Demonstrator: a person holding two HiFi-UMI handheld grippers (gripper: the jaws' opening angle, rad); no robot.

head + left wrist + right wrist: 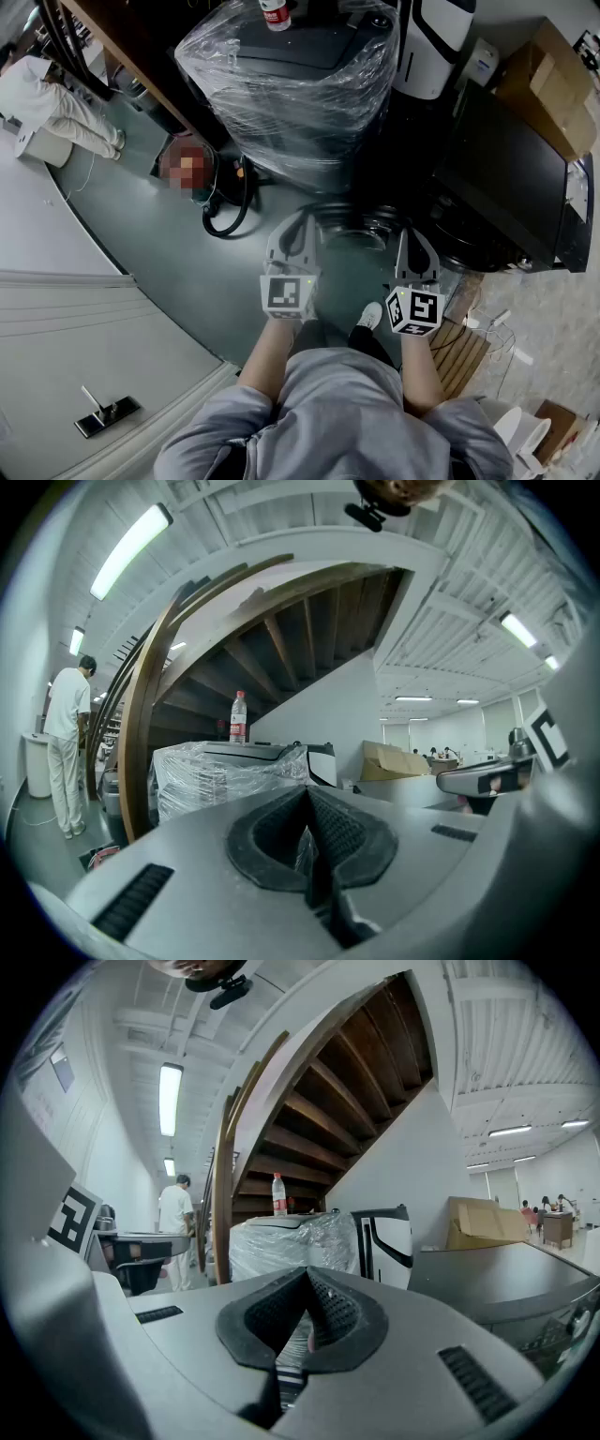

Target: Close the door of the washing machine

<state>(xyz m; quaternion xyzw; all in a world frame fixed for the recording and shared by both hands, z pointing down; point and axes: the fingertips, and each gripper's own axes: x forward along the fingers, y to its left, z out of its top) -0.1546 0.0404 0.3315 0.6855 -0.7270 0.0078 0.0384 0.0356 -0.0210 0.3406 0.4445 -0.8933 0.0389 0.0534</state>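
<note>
A dark, flat-topped machine (506,178) stands at the right in the head view, and its grey top (497,1274) shows at the right of the right gripper view. Round dark rings (361,227) that look like its open door lie low between my two grippers; details are too dark to tell. My left gripper (295,230) is held level in front of me, pads together (307,799), nothing between them. My right gripper (415,242) is beside it, also shut and empty (307,1283). Neither touches the machine.
A plastic-wrapped machine (291,84) with a bottle (274,13) on top stands straight ahead under a wooden staircase (328,1082). Black cables (230,211) lie on the green floor at left. A cardboard box (548,84) is at far right. A person in white (56,103) stands at far left.
</note>
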